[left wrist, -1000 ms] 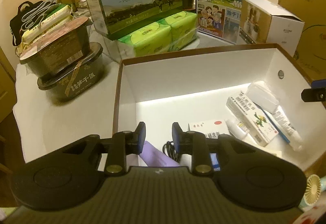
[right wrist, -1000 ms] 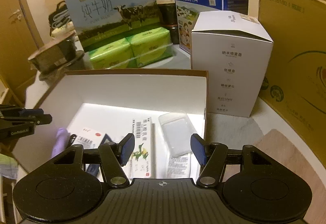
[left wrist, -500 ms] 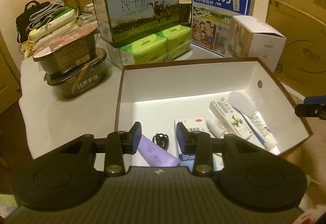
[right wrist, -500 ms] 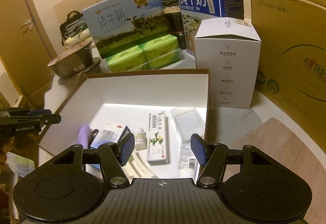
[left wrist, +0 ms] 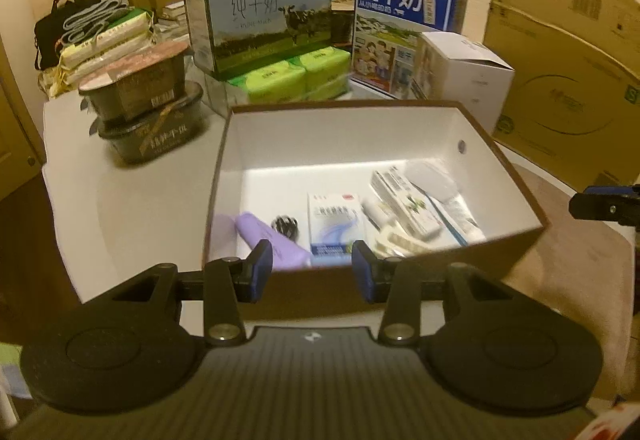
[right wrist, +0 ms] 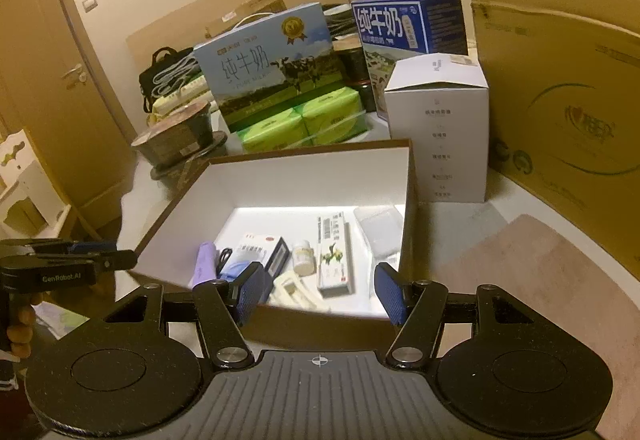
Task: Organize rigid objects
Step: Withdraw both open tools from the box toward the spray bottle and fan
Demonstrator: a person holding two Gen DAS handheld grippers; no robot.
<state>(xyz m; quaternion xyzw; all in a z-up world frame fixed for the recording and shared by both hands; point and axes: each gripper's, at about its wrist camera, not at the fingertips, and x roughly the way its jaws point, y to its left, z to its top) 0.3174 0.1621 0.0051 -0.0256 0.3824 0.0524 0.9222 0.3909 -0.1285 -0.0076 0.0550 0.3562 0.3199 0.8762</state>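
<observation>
Open brown box sits mid-table, holding a purple tube at 7 o'clock, medicine carton centre, long carton at 3 o'clock. Left gripper hangs before its near wall, jaws opening, nothing between them. Right gripper gapes empty; milk cases at 12 o'clock behind.

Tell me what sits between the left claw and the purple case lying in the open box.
The box's near wall does. The left claw, jaws opening with nothing between them, hovers outside the box, and the purple case lies just behind that wall on the box floor. Above the rim nothing visible blocks a reach over and down.
</observation>
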